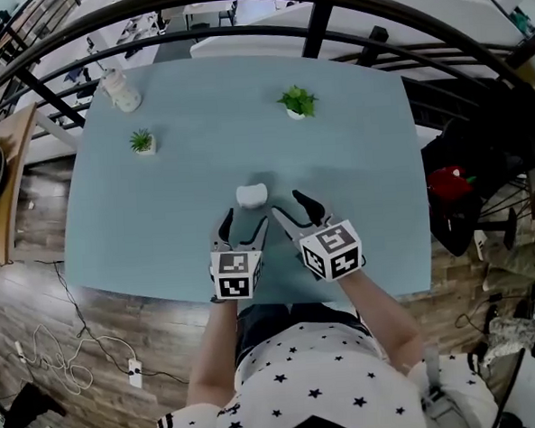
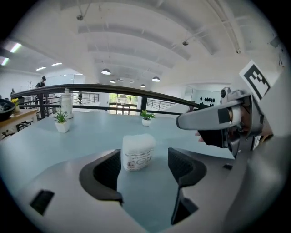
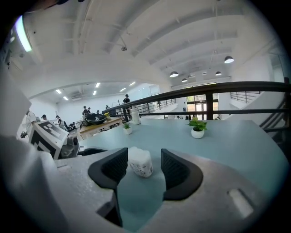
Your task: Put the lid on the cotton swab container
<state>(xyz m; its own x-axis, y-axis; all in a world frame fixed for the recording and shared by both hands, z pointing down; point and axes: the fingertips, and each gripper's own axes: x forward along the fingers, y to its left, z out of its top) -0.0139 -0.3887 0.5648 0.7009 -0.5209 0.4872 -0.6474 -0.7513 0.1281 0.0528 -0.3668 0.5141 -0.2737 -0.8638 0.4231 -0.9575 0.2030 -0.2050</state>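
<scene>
The cotton swab container (image 1: 251,195) is a small white tub with dark print on its side, standing upright on the pale blue table (image 1: 354,158). I see no separate lid in any view. My left gripper (image 1: 244,226) is open just short of the container, which stands a little beyond its fingertips in the left gripper view (image 2: 137,152). My right gripper (image 1: 290,209) is open too, to the container's right. In the right gripper view the container (image 3: 140,162) sits just past the open jaws. Neither gripper touches it.
Two small potted plants stand farther back, one at the left (image 1: 143,141) and one at the right (image 1: 297,101). A white bottle (image 1: 121,90) stands at the far left corner. A black railing (image 1: 319,15) runs behind the table. The table's near edge lies under my arms.
</scene>
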